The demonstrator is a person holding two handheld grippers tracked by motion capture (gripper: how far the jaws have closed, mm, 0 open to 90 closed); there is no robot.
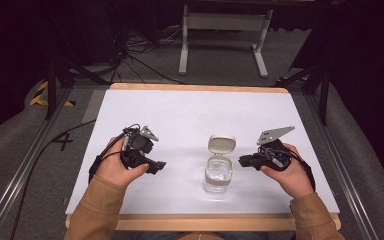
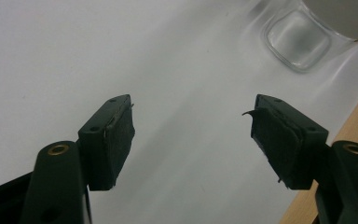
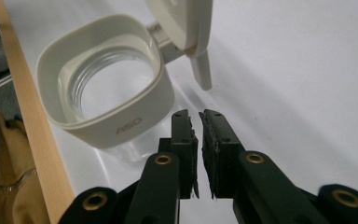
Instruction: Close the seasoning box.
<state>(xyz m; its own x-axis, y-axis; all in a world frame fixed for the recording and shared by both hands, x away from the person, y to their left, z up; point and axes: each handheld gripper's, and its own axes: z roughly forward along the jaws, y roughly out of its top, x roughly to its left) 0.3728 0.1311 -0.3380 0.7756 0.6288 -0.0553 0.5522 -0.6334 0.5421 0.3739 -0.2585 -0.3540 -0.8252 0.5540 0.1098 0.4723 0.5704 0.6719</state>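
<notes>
A clear glass jar (image 1: 218, 176) with a cream collar stands on the white table, its hinged cream lid (image 1: 222, 143) flipped open and standing upright behind the mouth. The jar looks empty. My left gripper (image 1: 159, 165) is to the jar's left, held low, its jaws wide open with nothing between them; the jar's glass base (image 2: 298, 39) shows ahead in the left gripper view. My right gripper (image 1: 242, 161) sits just right of the jar, jaws shut on nothing, with its tips (image 3: 196, 119) close to the collar (image 3: 116, 123) below the lid (image 3: 186, 28).
The white table top (image 1: 190, 115) has a wooden edge (image 1: 205, 220) along the front and back. A white metal stand (image 1: 224, 30) and cables lie on the floor beyond the table. A person's tan sleeves (image 1: 97, 210) come in from the bottom.
</notes>
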